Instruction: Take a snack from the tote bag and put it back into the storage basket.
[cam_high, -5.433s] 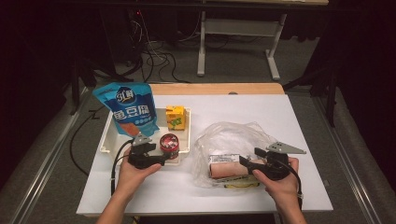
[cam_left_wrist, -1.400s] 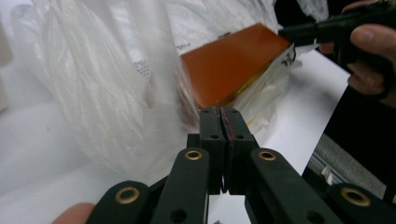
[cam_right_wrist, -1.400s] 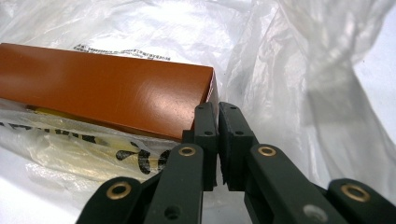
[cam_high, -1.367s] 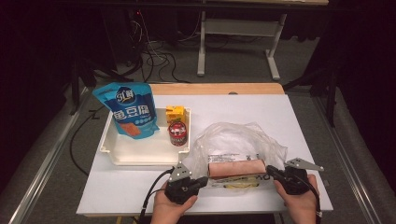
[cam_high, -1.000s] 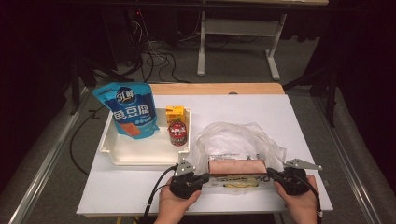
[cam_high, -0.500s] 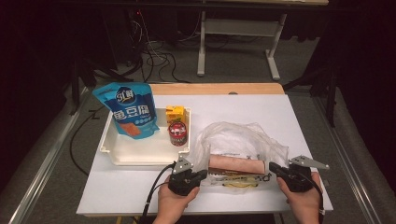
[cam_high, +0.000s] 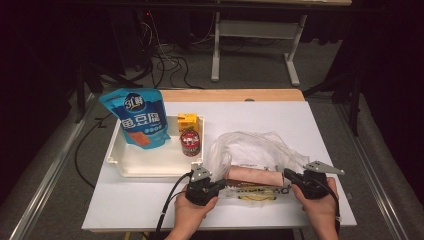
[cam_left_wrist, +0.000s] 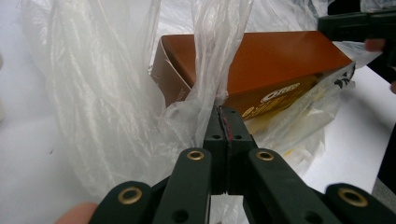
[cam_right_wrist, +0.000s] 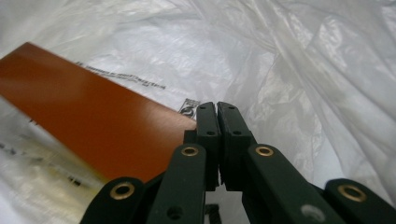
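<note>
Thin clear plastic is sitting pinched between the closed jaws of the left gripper (cam_left_wrist: 227, 122): a gathered fold of the plastic bag (cam_high: 260, 150) is rising straight out of the pads. Right gripper (cam_right_wrist: 218, 116) is likewise clamped flat, jaws together; film is crowding its tips, and I judge it is gripping the bag's opposite edge, though the pinch itself is hard to make out.

Just beyond both sets of jaws, the orange box (cam_high: 255, 175) is lying inside the bag with its long axis running from one gripper toward the other. Seen from the left gripper, one end of the box (cam_left_wrist: 261, 70) is facing it, slightly to the right of the jaw line; seen from the right gripper, the box (cam_right_wrist: 88, 126) is stretching away to the left and ahead.

Both hands are sitting about equally near, one at each end. Further off, beyond the left gripper, the white tray (cam_high: 150, 165) is holding a blue pouch (cam_high: 140, 120), a yellow carton (cam_high: 187, 121) and a small can (cam_high: 190, 142).

Judgement: any lift or spread will be acting along that box axis, so the hands need to be moving evenly.
</note>
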